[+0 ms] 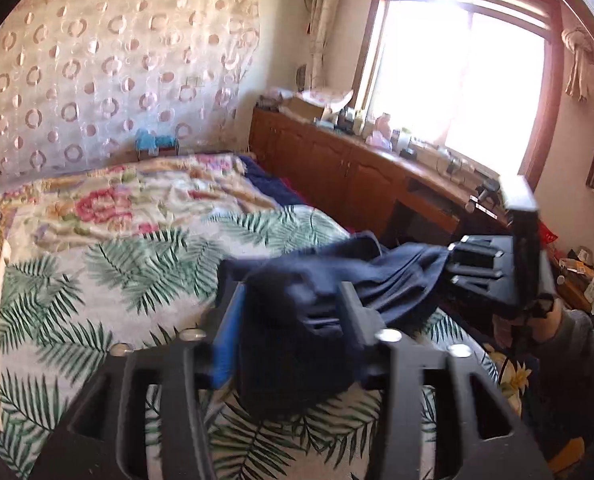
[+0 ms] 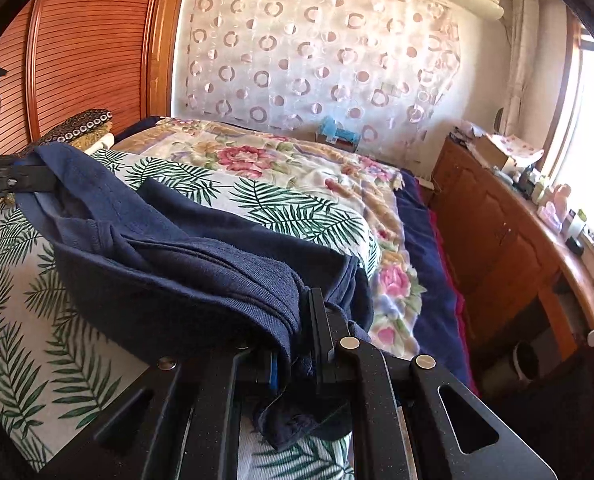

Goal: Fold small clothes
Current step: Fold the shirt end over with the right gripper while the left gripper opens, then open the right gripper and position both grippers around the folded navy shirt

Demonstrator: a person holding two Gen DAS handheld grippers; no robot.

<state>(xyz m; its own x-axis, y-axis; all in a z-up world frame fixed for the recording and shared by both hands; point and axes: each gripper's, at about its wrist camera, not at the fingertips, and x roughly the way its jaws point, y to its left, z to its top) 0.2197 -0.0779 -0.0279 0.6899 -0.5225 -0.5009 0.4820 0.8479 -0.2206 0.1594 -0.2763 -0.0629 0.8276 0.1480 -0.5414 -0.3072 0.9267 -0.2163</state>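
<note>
Jaws of the left gripper (image 1: pixel 293 316) stand partly open around one bunched end of the navy garment (image 2: pixel 201 256), while the right gripper (image 2: pixel 297 344) pinches the other end, stretching the cloth from lower centre toward right, above the palm-leaf bedspread (image 1: pixel 109 264)

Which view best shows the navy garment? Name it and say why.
The right wrist view: the navy garment spreads across the frame, folds and seams sharp. The left wrist view shows it blurred, bunched and partly hidden behind the left hand-held gripper.
</note>
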